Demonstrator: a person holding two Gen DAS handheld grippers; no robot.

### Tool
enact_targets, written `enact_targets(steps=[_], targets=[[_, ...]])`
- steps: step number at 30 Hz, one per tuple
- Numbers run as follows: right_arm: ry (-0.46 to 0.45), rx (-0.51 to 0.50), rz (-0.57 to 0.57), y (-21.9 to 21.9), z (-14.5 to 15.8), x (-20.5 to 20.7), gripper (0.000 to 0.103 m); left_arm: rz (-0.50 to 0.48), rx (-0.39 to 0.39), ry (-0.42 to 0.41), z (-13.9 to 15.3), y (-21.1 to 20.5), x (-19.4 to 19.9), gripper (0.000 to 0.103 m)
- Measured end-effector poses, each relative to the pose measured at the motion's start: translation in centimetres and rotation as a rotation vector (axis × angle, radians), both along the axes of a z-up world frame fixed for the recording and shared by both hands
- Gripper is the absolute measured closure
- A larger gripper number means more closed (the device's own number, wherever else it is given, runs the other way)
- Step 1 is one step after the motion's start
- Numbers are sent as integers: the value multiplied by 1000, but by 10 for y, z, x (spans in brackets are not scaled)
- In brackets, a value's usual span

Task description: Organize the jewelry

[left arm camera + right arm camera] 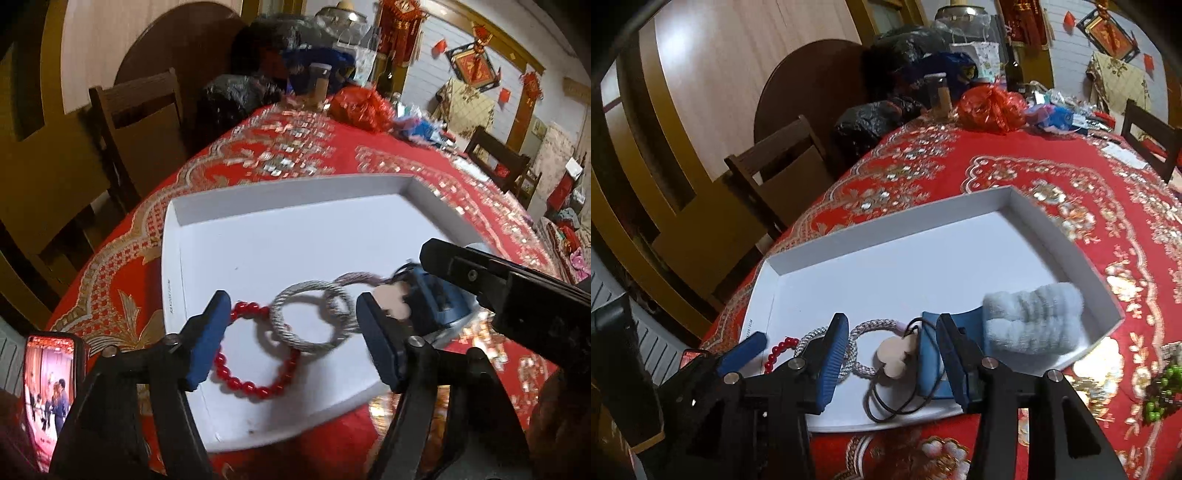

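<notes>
On the red, gold-patterned surface [1052, 177] sits a shallow white tray [886, 236], and nearly all the jewelry lies bunched along its near edge. From left to right run a red bead bracelet [258, 384], two silver twisted rings [306, 325] overlapping like chain links, a third paler braided ring [864, 332], a pale clover-shaped charm [895, 356] on a thin dark hair tie [886, 402], a blue box [932, 365] and a fluffy light-blue scrunchie [1034, 317]. So the row's long axis runs across the tray, parallel to the near rim, while every ring lies flat with its opening facing up. Both tools hover just above this row, tilted down towards it. The left tool [291, 343] is spread wide with nothing between its pads; the bracelet and the silver rings lie beneath the gap, untouched. The right tool [892, 363] is also parted and empty, straddling the charm and the hair tie without pressing on either. My reading is that a placing step is over, both pieces having been let go in the tray. A cluster of green beads [1160, 391] lies on the cloth outside the tray to the right, so the next move probably calls for the right tool to swing there, come down over the beads and close. Otherwise the overlapped rings want separating, which needs one ring pinched at its rim and drawn sideways along the row.
</notes>
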State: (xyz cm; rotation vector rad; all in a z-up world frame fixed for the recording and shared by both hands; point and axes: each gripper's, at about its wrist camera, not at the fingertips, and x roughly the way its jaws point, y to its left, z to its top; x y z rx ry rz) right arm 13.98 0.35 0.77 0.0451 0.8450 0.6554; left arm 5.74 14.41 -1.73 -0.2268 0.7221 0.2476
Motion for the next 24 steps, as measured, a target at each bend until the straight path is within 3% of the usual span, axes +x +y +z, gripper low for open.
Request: enact_targets(steps=[4, 5, 8, 16, 21, 24], targets=[[-20, -23, -29, -31, 12, -9, 56, -45, -9, -20, 11, -21, -11, 28], [-22, -40, -43, -41, 14, -11, 56, -69, -6, -19, 12, -31, -14, 23], [-21, -85, -86, -74, 16, -19, 56, -164, 4, -10, 12, -62, -21, 23], [35, -205, -282, -192, -6, -54, 56, -408, 91, 19, 0, -138, -39, 23], [130, -135, -461, -248, -16, -62, 56, -463, 60, 63, -14, -154, -33, 23], [131, -100, -508, -260, -13, -61, 56, -460, 71, 103, -21, -159, -19, 23]])
